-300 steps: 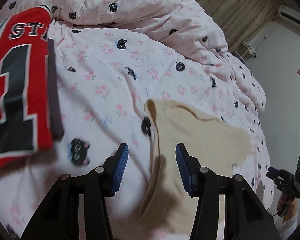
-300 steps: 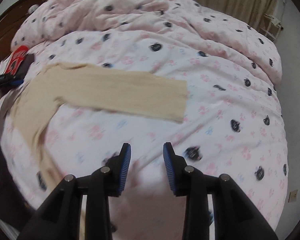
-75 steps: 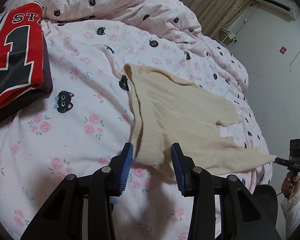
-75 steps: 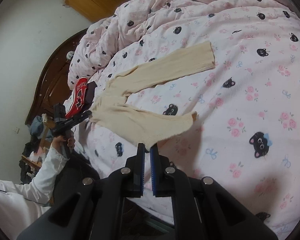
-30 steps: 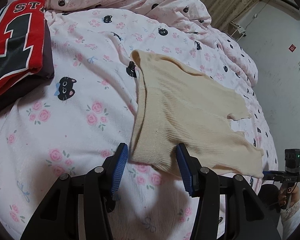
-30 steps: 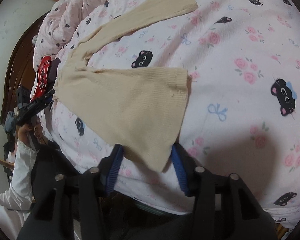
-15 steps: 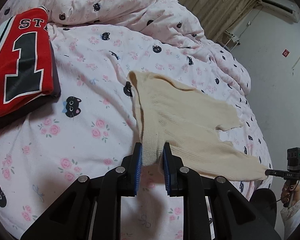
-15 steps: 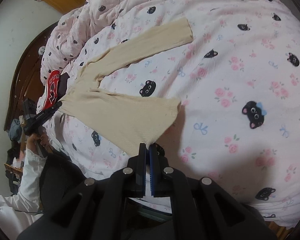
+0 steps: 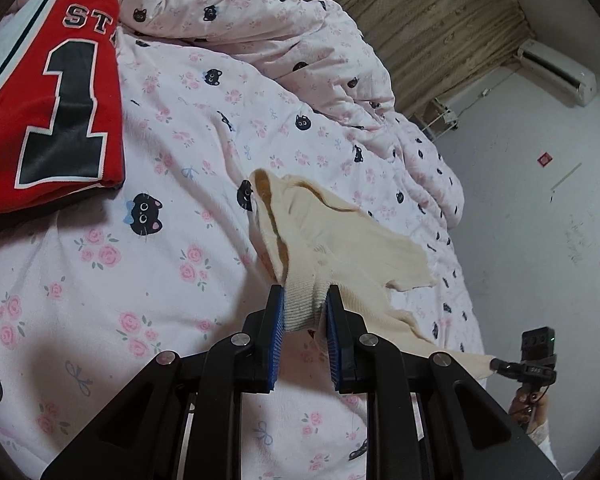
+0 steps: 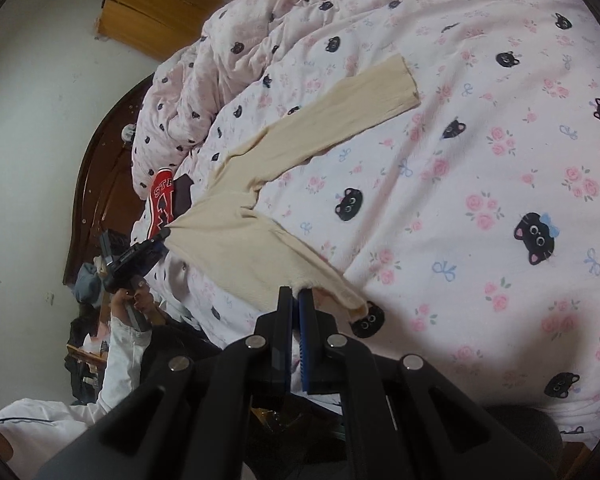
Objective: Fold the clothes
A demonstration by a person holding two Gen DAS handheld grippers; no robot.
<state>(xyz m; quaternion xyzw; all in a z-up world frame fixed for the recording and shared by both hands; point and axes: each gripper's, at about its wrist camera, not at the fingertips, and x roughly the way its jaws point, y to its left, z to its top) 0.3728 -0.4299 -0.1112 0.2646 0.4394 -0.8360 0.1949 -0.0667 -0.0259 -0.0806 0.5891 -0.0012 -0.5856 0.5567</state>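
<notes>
In the left wrist view the left gripper (image 9: 305,309) is at the lower centre of the frame, and its two blue pads are closed on a bunched ribbed edge of the cream knit garment (image 9: 340,240); the cloth rises from the pink duvet (image 9: 172,128) between the pads and runs away toward the right side of the frame, where its far end reaches the right gripper (image 9: 496,365), seen small at the lower right edge; a red jersey (image 9: 52,92) with a large black number 1 lies folded at the upper left of this frame, well apart from the cream garment, and a wall air conditioner (image 9: 556,70) is at the upper right. In the right wrist view the right gripper (image 10: 295,300) is at the lower centre, its blue pads almost together and pinching a thin edge of the cream knit garment (image 10: 236,236); from there the cloth stretches to the left of the frame up to the left gripper (image 10: 166,234), which holds the other end; one long part of the garment (image 10: 340,108) lies flat on the pink duvet (image 10: 500,160) and points to the upper right of the frame; the red jersey (image 10: 162,200) shows small at the left, just beside the garment's end; a wooden cabinet (image 10: 160,12) stands at the upper left, and the dark wooden headboard (image 10: 100,200) curves along the left side.
</notes>
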